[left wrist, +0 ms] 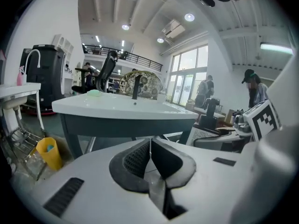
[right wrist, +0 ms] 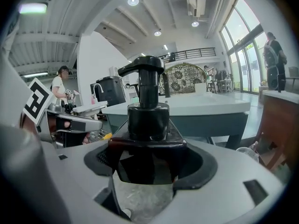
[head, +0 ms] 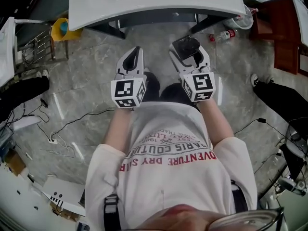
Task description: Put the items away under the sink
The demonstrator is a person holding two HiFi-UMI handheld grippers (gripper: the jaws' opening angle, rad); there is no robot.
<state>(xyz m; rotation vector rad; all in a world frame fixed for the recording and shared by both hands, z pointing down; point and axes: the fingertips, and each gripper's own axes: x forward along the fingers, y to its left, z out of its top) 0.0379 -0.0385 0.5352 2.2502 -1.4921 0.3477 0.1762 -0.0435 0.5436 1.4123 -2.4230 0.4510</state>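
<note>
1. Looking down from my head, I hold my left gripper (head: 136,56) and right gripper (head: 186,46) side by side near the white sink (head: 144,6).
2. Left gripper view: my jaws meet, gripping nothing.
3. Right gripper view: my jaws clamp a black pump bottle (right wrist: 147,113), pump upright.

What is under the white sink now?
Under the sink only its dark legs and open space show; no stored item is visible. The floor there is hidden by the body of the left gripper, and in the head view by the sink top.
</note>
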